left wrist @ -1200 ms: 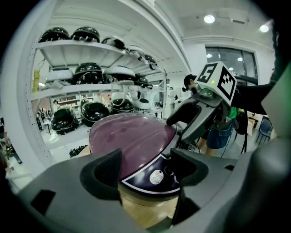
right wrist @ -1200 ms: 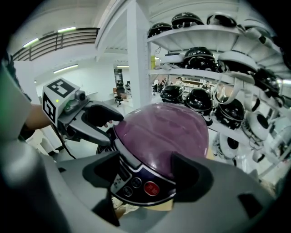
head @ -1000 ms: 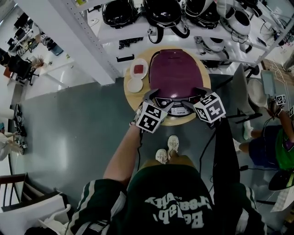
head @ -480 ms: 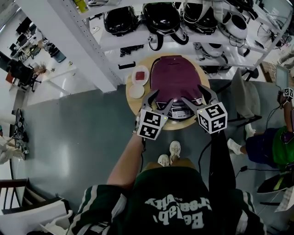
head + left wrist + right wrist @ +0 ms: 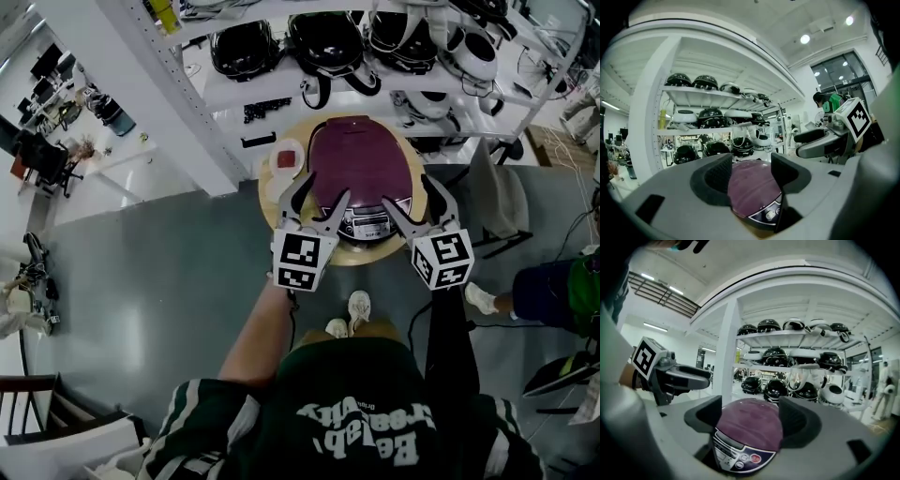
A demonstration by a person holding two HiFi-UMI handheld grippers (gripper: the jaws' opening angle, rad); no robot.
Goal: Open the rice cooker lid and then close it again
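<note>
Left hand-held gripper (image 5: 322, 192): jaws apart, just narrowed slightly, nothing between them. Right hand-held gripper (image 5: 410, 192): jaws wide, empty. Both hover at the near side of the rice cooker (image 5: 361, 159): glossy plum domed lid shut, dark control panel, centred on round wooden counter (image 5: 366, 257), narrow rim bare. Open grey floor (image 5: 141, 281) around; white shelf (image 5: 281, 89) close behind.

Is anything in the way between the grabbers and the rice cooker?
Nothing visible. The left gripper, whose jaws have just been closing slightly, and the right gripper point at the rice cooker, both open and empty.
</note>
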